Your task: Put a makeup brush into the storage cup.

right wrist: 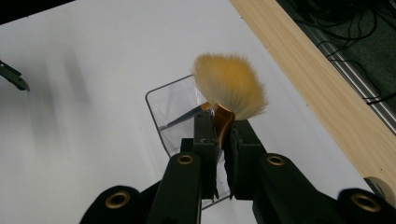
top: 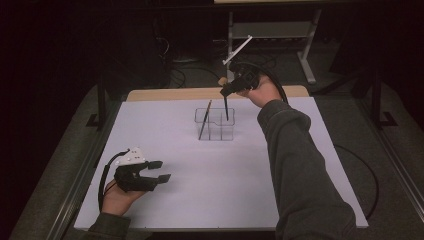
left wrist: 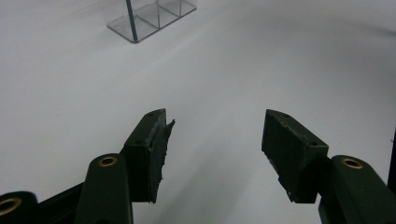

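— What carries everything?
— White surface with a wooden far edge. A clear divided organizer stands near its far middle, one dark brush leaning inside.

— And the grippers?
— Left gripper rests near the front left corner, fingers wide apart, holding nothing. Right gripper hangs above the organizer, fingers clamped on a fluffy tan makeup brush, handle pointing down into a compartment.
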A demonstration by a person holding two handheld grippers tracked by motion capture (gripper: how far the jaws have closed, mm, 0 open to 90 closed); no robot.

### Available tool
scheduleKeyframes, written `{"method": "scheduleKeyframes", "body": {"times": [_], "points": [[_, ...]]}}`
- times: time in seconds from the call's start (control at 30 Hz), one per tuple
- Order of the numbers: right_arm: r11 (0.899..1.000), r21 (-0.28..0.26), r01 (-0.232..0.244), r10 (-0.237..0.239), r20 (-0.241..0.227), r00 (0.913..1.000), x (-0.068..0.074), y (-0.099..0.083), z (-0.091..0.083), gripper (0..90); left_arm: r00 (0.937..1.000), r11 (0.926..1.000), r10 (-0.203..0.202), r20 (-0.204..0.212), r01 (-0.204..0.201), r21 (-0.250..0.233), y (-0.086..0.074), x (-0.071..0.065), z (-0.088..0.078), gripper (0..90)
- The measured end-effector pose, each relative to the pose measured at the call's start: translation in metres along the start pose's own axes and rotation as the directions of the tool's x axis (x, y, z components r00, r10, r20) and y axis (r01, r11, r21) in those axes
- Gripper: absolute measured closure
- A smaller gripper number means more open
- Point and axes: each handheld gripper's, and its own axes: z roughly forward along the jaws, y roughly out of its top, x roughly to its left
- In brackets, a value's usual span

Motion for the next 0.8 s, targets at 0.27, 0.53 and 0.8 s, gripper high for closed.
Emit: {"method": "scheduleKeyframes", "body": {"times": [0.27, 0.53, 0.8], "points": [[1.0, -0.007, -0.014, 0.014, -0.001, 0.9999, -0.001, -0.008, 0.005, 82.9, 1.0, 0.9999, -0.01, 0.002, 0.01, 0.007, 0.0, -0.001, 0.001, 39.9], [1.0, -0.001, -0.027, 0.027, 0.001, 0.9996, 0.0, -0.015, 0.009, 82.8, 1.0, 1.0, 0.003, -0.001, -0.003, 0.009, 0.0, -0.002, 0.002, 39.7], [0.999, -0.008, -0.035, 0.035, 0.003, 0.9994, 0.0, -0.021, 0.012, 82.9, 1.0, 0.9999, -0.002, 0.002, 0.002, 0.016, 0.001, -0.003, 0.002, 39.5]]}}
